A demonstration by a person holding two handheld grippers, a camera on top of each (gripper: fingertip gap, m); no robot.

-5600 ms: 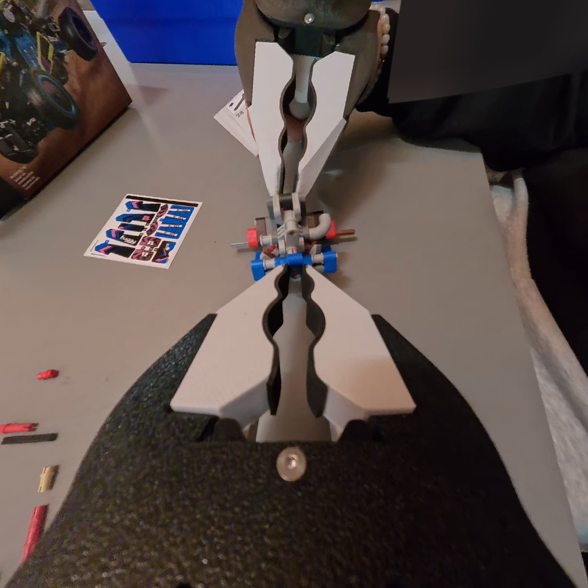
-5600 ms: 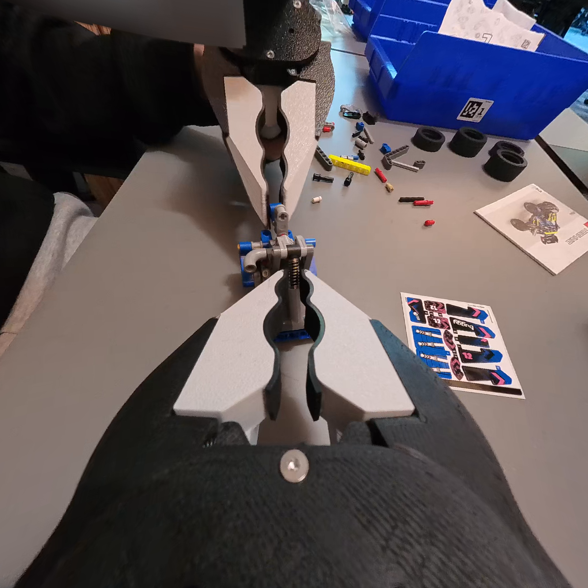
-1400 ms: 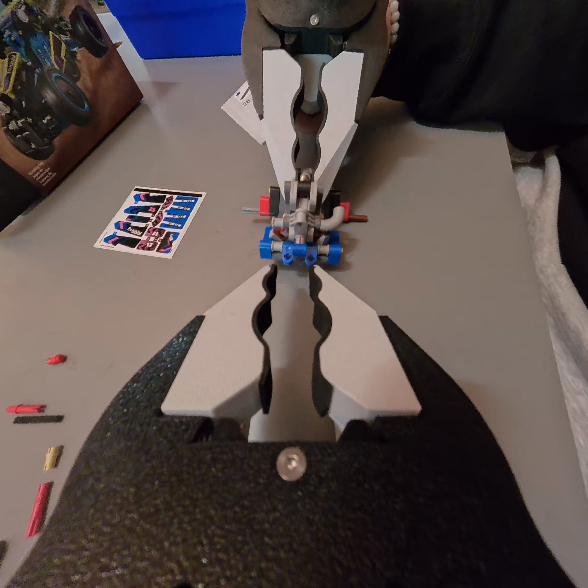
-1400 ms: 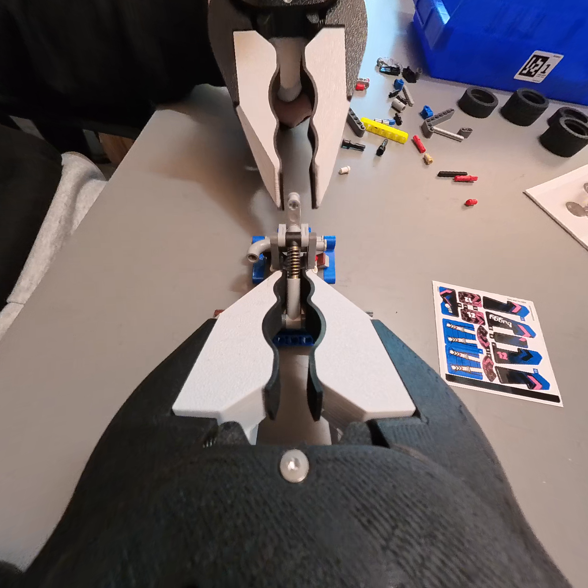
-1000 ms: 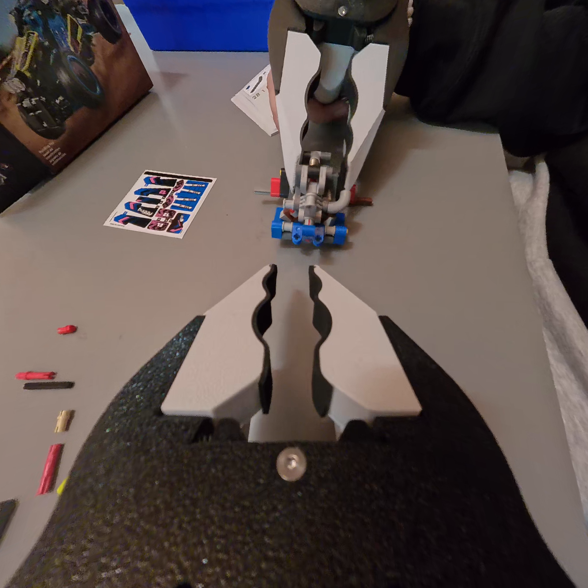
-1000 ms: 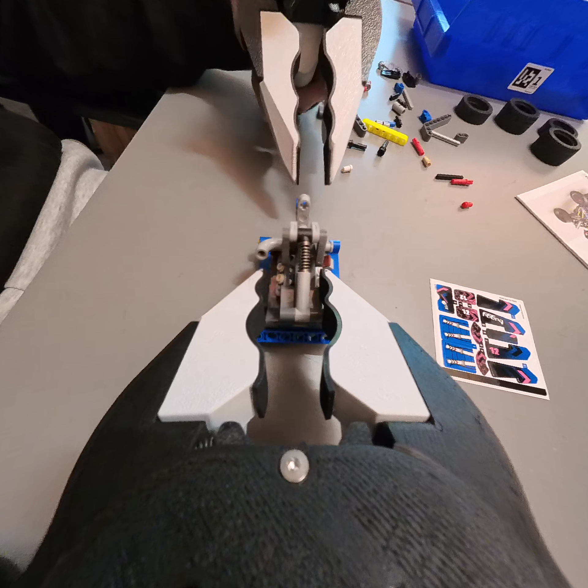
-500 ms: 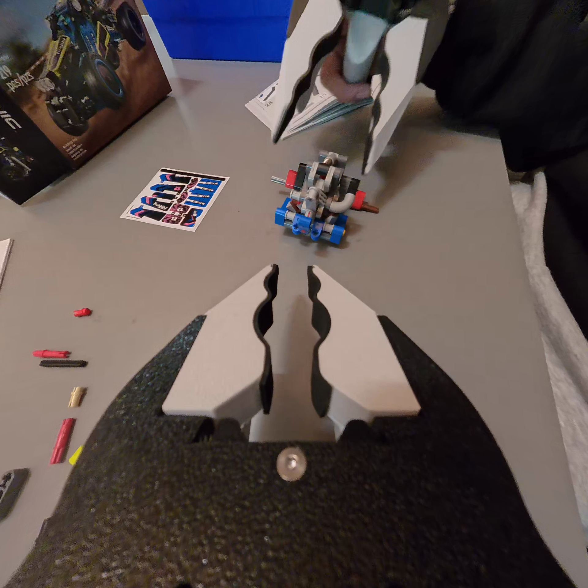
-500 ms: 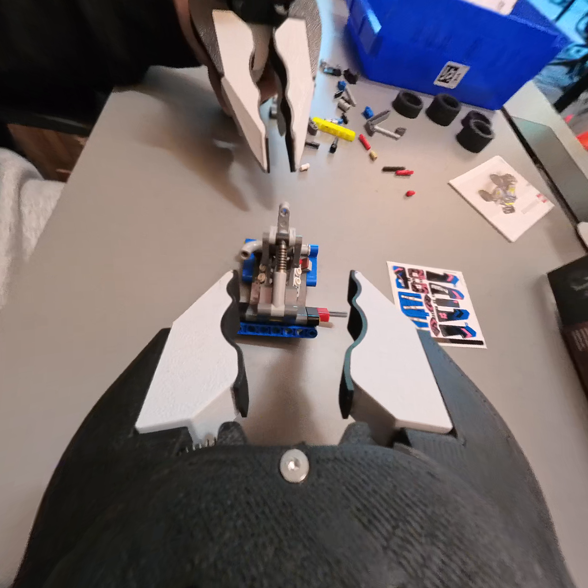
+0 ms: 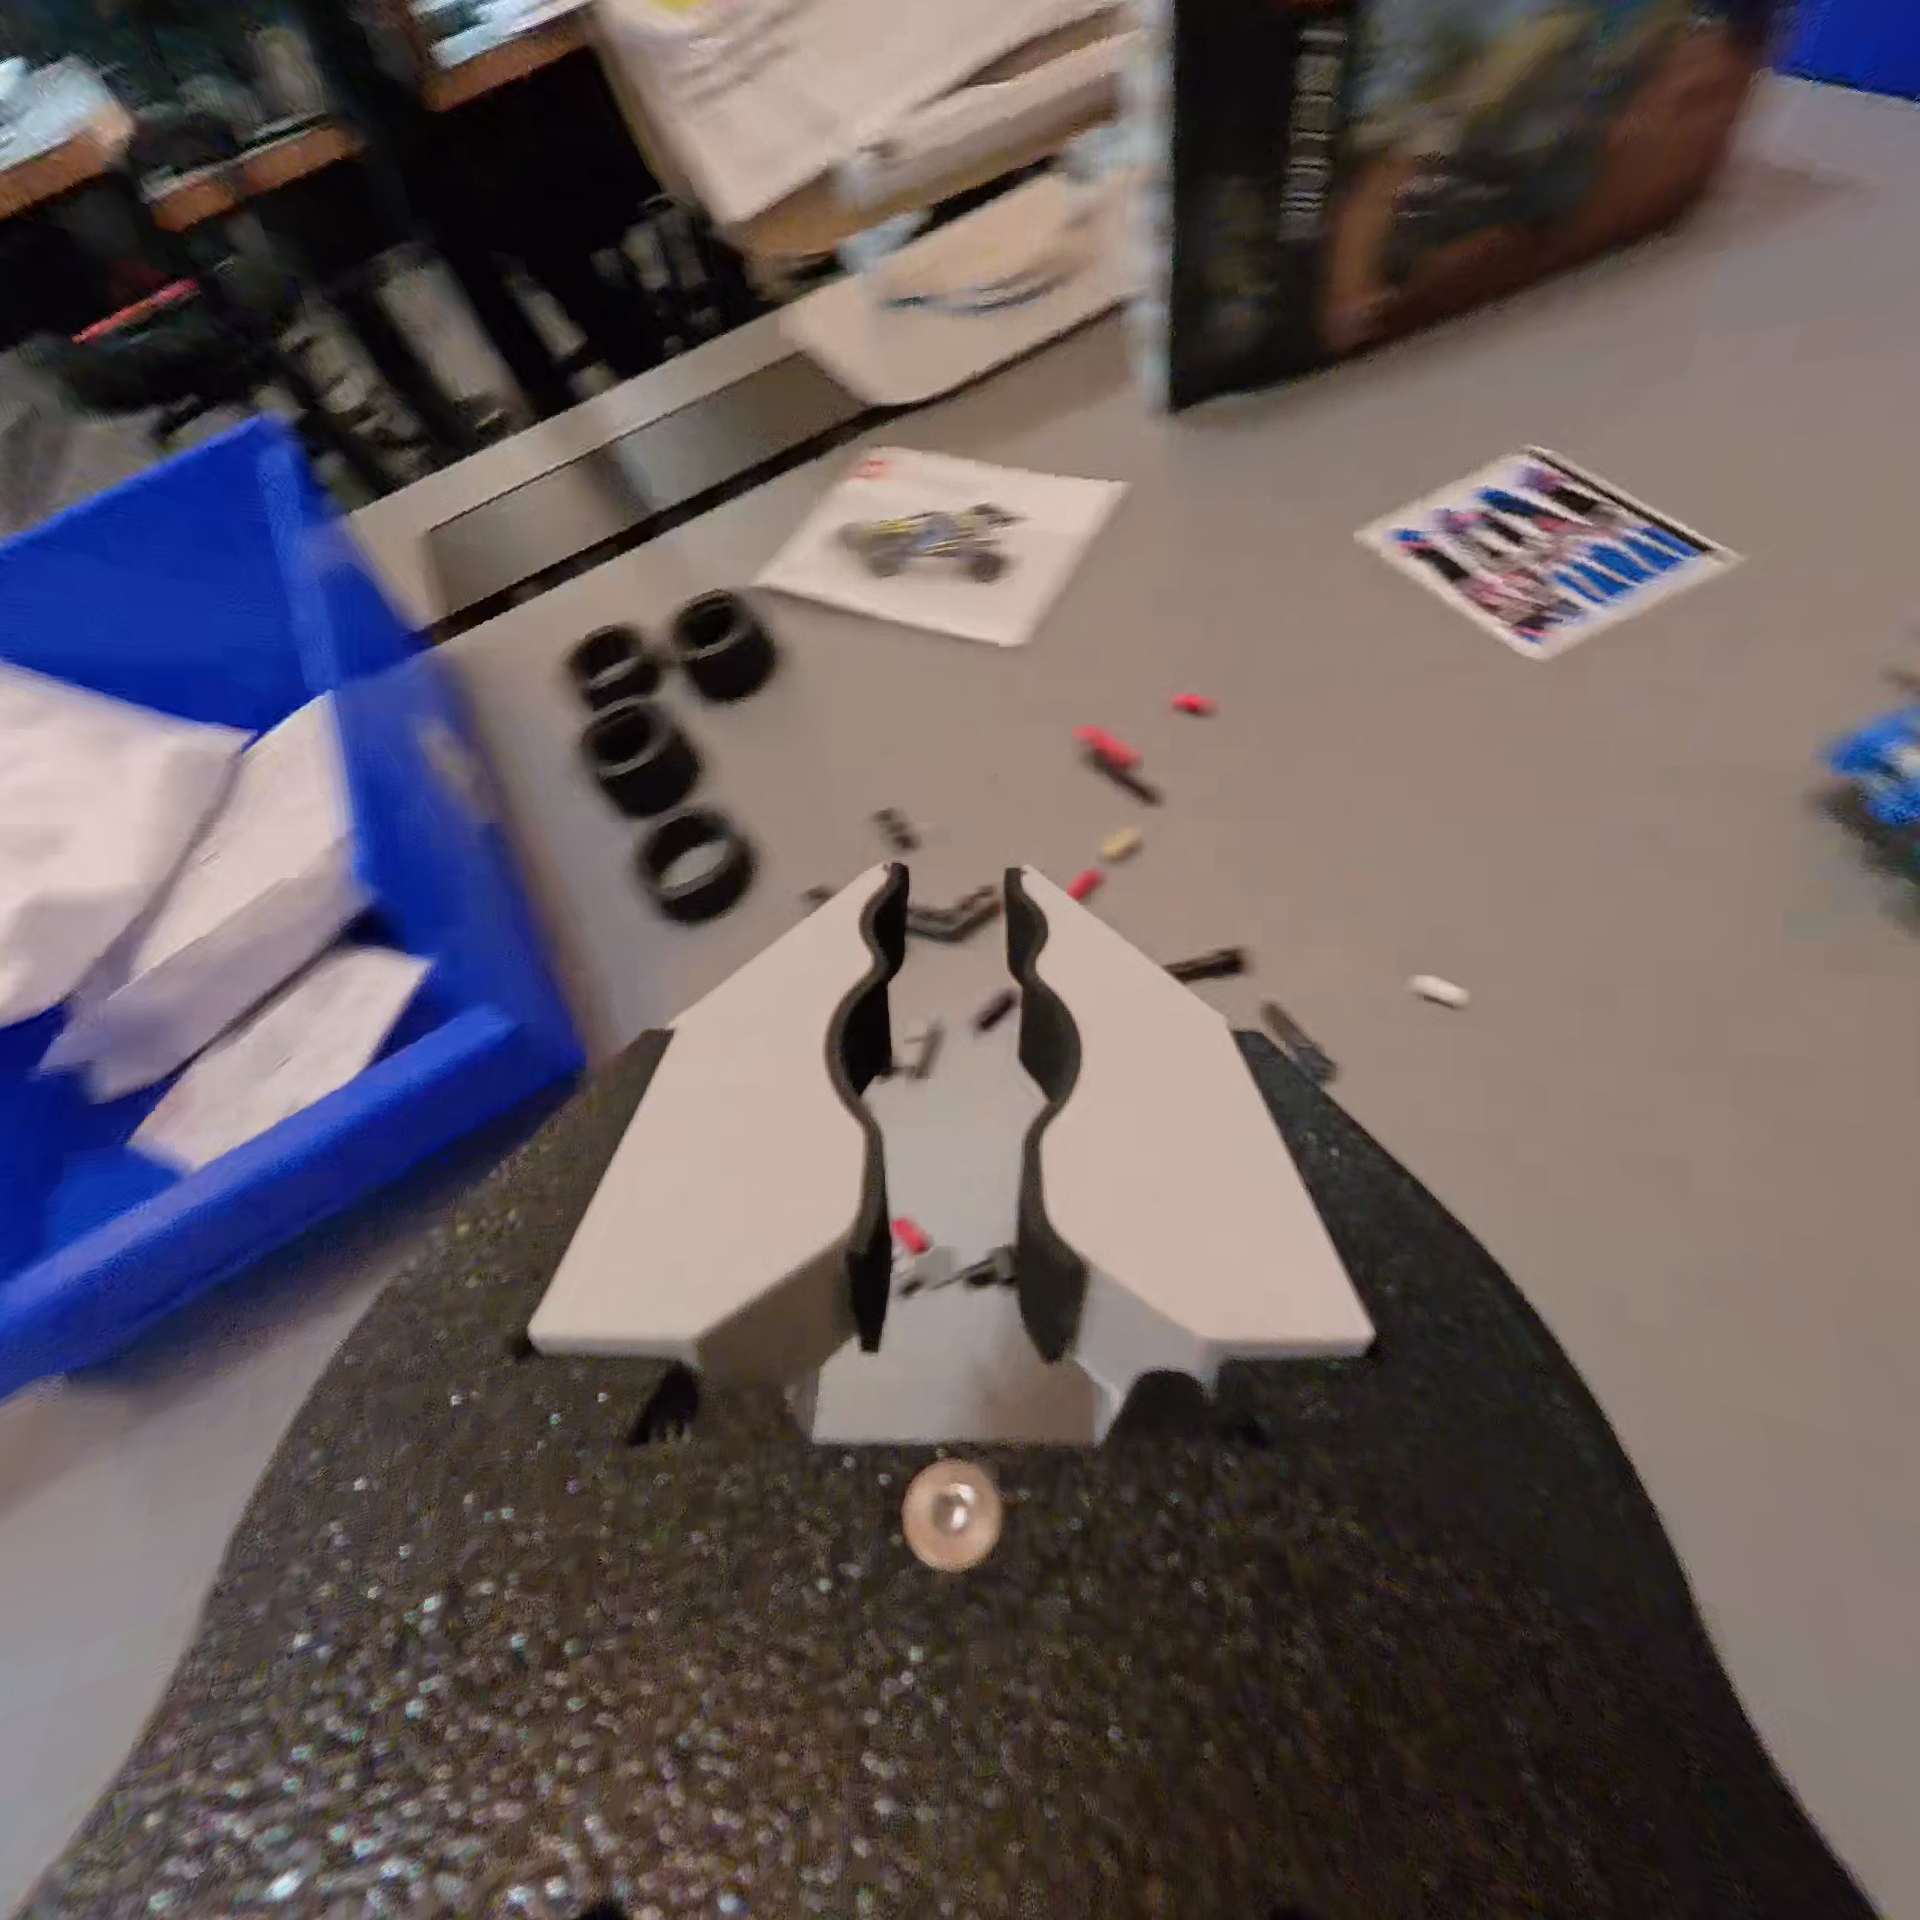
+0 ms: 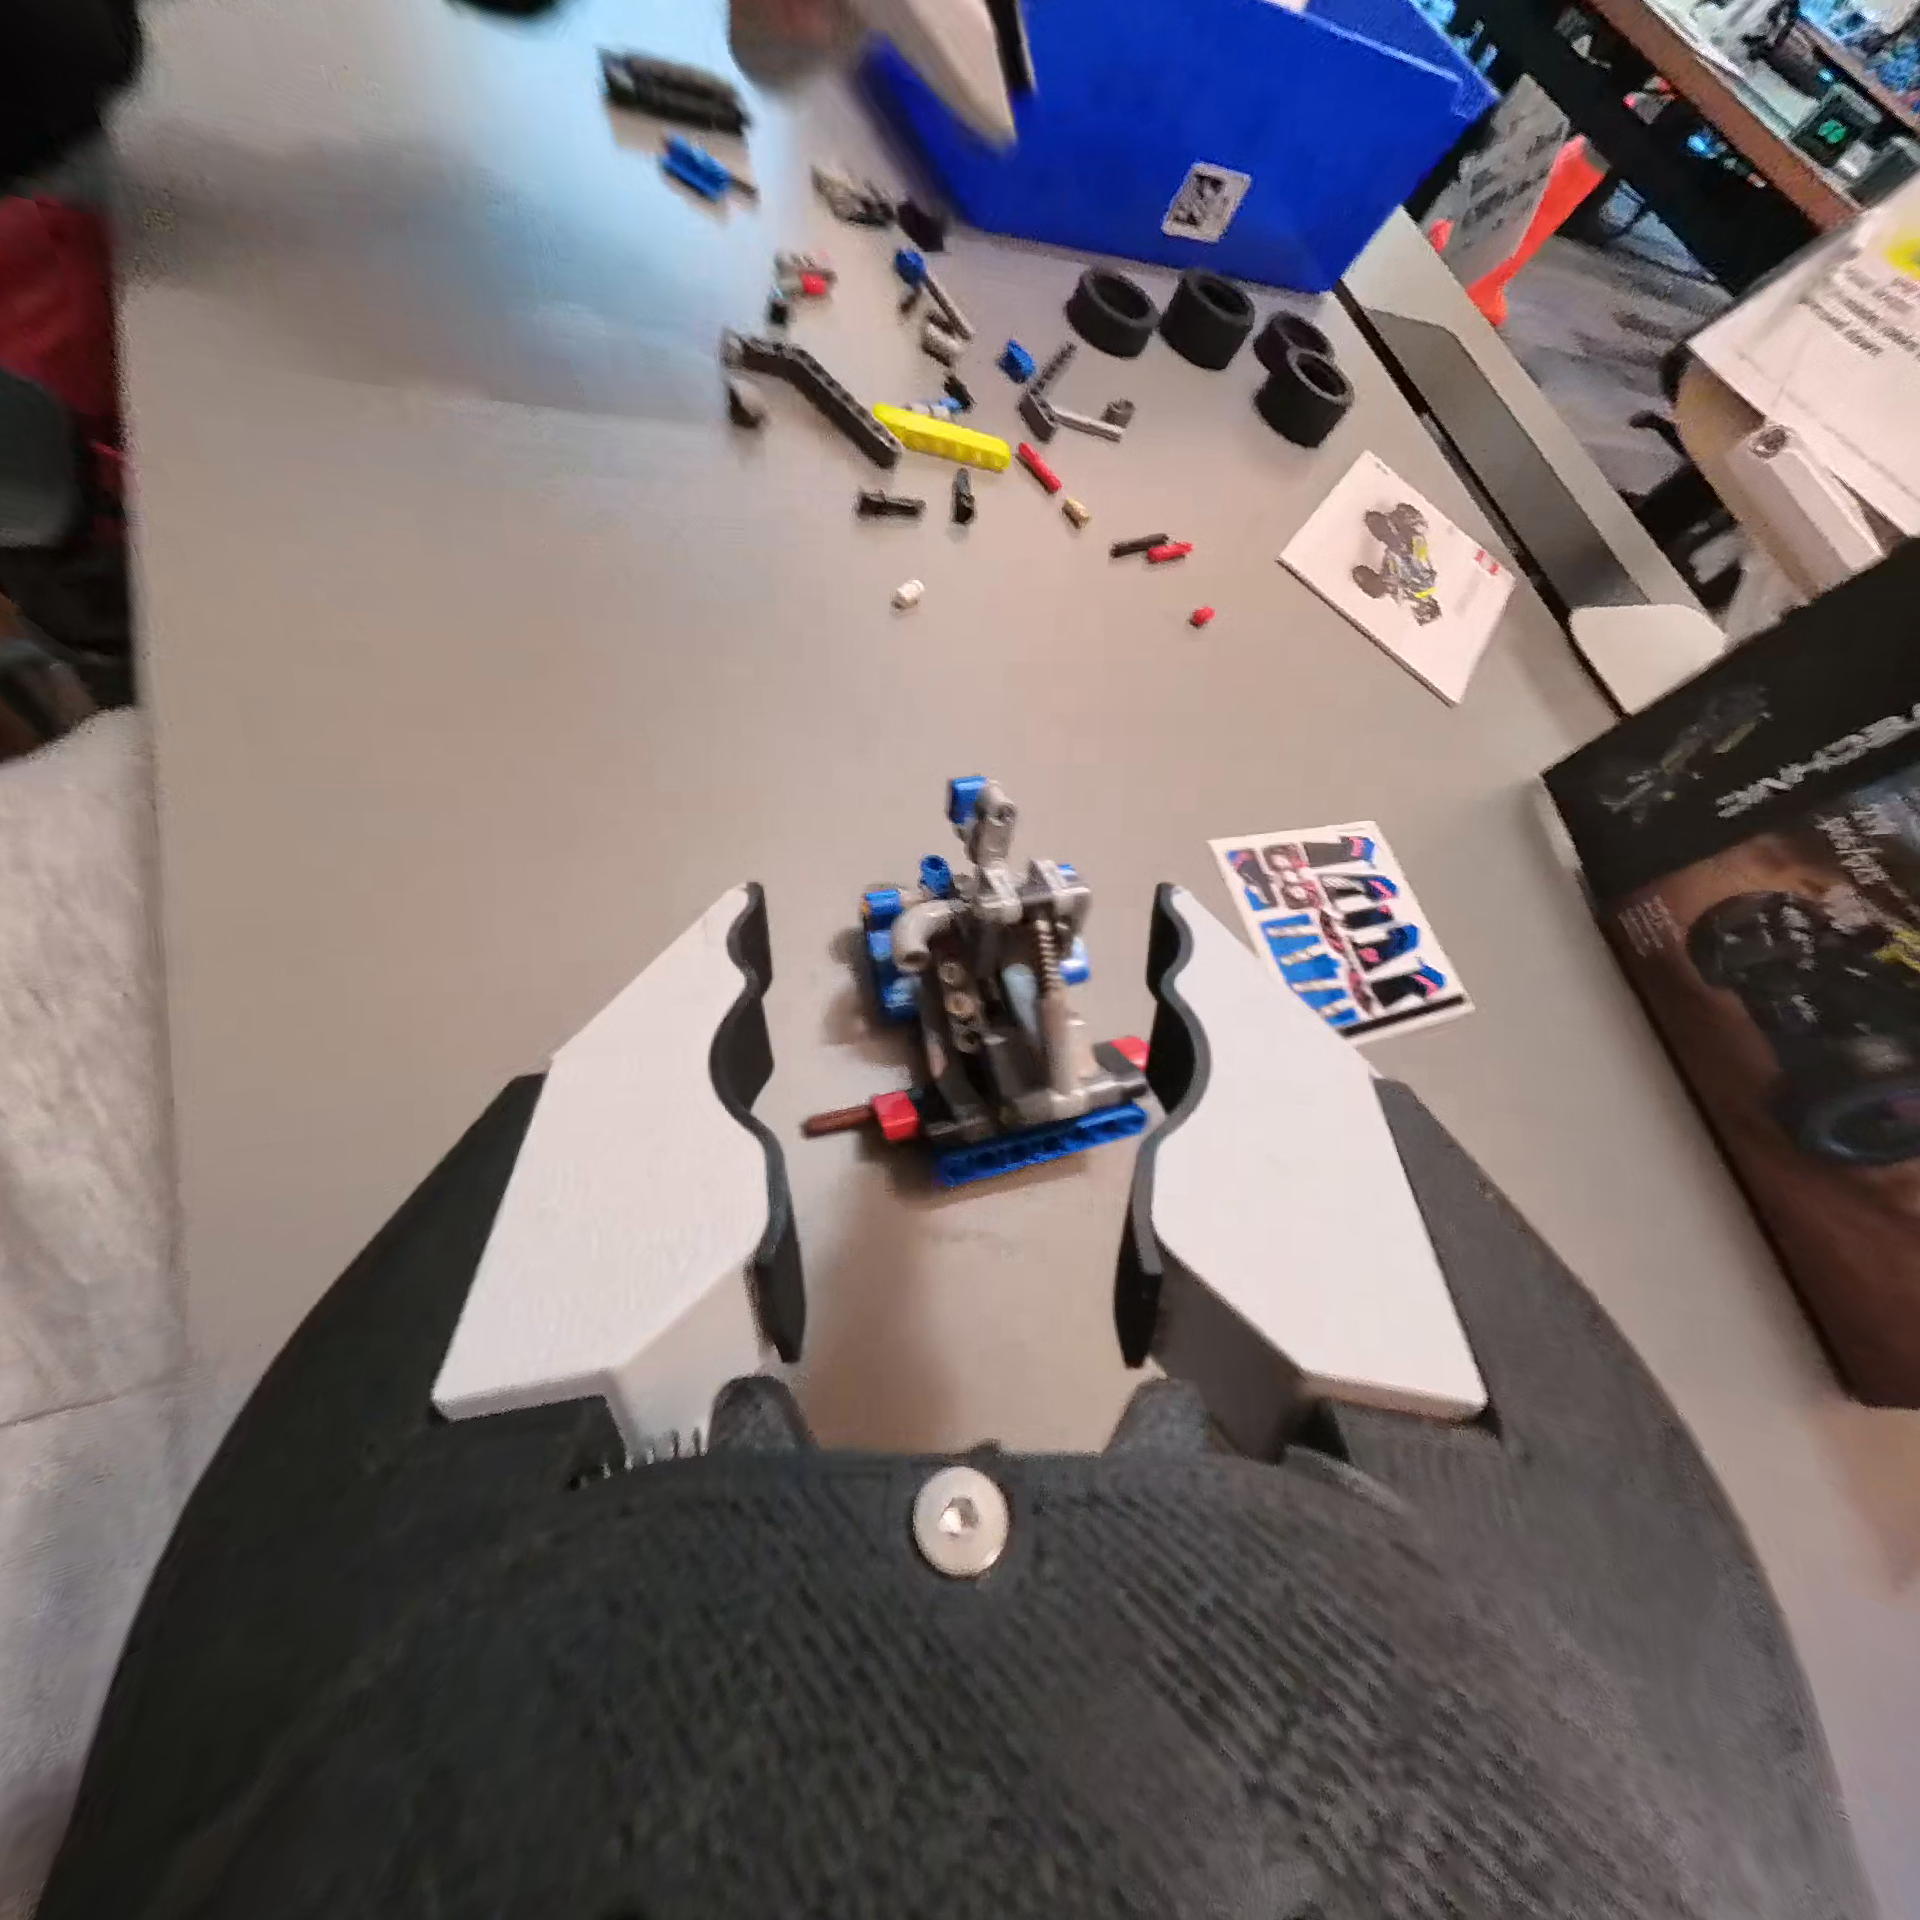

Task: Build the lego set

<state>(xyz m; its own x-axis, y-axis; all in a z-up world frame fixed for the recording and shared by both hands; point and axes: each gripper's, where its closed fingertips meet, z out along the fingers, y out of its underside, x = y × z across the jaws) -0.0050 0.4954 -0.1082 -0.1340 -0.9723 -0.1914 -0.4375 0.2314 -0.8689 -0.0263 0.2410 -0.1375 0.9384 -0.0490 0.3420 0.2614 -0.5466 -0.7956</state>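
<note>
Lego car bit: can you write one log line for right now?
left gripper: open, empty, over loose parts | right gripper: open, around model, not gripping | model: on table

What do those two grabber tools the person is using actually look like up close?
Both look alike. The left gripper and right gripper each have two pale grey wedge fingers with wavy black inner pads, set in a rough black textured body with one silver screw at its centre. No cables or markings show.
</note>
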